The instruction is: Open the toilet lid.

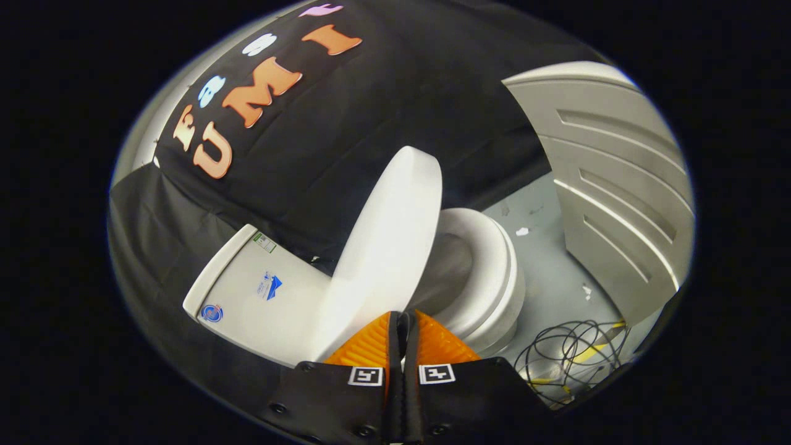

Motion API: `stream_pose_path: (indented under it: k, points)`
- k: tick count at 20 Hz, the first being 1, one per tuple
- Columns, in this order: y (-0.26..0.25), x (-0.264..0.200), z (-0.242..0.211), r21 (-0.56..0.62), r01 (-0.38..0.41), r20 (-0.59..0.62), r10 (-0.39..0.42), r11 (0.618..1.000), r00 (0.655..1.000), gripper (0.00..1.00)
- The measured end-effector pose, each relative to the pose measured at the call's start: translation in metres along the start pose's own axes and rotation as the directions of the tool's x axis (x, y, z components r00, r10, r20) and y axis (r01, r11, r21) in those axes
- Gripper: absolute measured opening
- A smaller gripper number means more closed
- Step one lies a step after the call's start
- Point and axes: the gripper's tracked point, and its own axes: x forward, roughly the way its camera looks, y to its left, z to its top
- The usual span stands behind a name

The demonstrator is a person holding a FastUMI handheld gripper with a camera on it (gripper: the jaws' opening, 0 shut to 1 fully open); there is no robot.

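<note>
From my seat I saw the gripper (pixel 403 318) w/ its fingers (pixel 364 346) pressed together, only a thin dark slit between them, nothing held. The tips sat right at the lower edge of the toilet lid (pixel 386 247); couldn't tell if they touched it or were just in front.

The lid was raised, standing on edge and tilted, its smooth white face turned toward the cam. It rose from the fingertips up toward the black cloth wall (pixel 395 105). Hinge end wasn't clear to me.

Just beyond the lid, on the far side of it, the seat (pixel 494 259) lay flat on the bowl (pixel 500 321), the ring open to view w/ the greyish inside of the bowl showing in the middle. On the near side of the lid sat the tank (pixel 247 290), white, w/ a few small stickers on its front face and a lid on top; it backed against the black cloth.

The toilet stood on a pale grey floor (pixel 550 266) w/ a few small white scraps on it. Past the bowl, at the floor's far edge, a grey panelled door (pixel 618 185) w/ raised strips stood upright. Near the bowl's foot, beside the door's lower corner, lay a loose tangle of thin black wire (pixel 571 352) w/ some yellow pieces mixed in, resting on the floor, apart from the bowl.
</note>
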Motion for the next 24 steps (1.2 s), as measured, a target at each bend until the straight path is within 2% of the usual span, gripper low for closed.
stream_pose_path:
  k: [4, 8, 13, 16, 19, 24]
  points:
    - [0.047, -0.011, 0.02, -0.191, 0.035, 0.049, -0.026, 0.981, 0.998, 0.08]
    - [0.081, -0.017, 0.03, -0.307, 0.098, 0.09, -0.074, 0.947, 0.993, 0.08]
    - [0.111, -0.02, 0.035, -0.38, 0.144, 0.117, -0.106, 0.914, 0.987, 0.08]
    - [0.133, -0.024, 0.036, -0.461, 0.186, 0.153, -0.128, 0.868, 0.98, 0.08]
    - [0.156, -0.024, 0.036, -0.489, 0.203, 0.169, -0.136, 0.848, 0.976, 0.08]
    - [0.197, -0.026, 0.036, -0.575, 0.237, 0.213, -0.136, 0.783, 0.968, 0.08]
